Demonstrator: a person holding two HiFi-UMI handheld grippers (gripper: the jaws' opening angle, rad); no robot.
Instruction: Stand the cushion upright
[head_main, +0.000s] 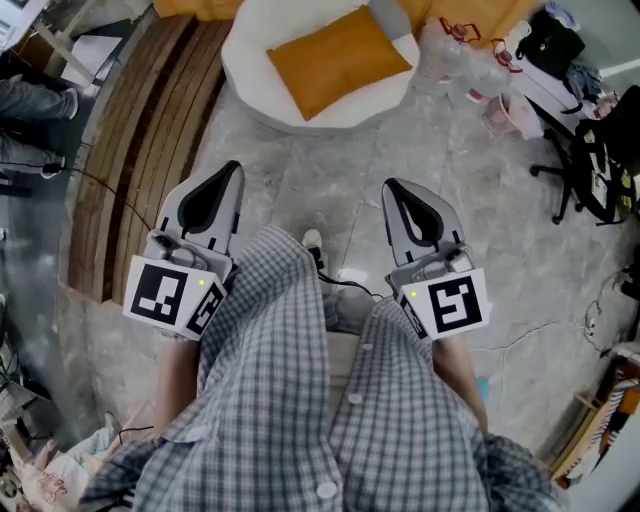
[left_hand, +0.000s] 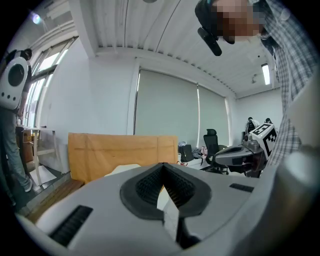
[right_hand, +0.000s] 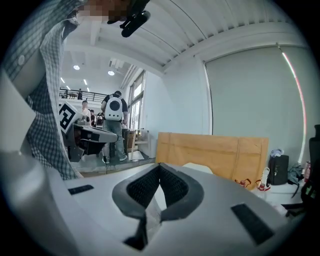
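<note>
my left hand-held gripper (head_main: 230, 172) and right hand-held gripper (head_main: 393, 188) were closed, empty (far back); the cushion (head_main: 338, 58) lay flat on a white seat (head_main: 245, 62).

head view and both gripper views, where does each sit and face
Head view: on the person's head, steeply down at the orange cushion; shirt, left gripper, right gripper show.
Left gripper view: on the left gripper, along its shut jaws toward a tan board.
Right gripper view: same, on the right gripper.
Both gripper views share that board.
</note>
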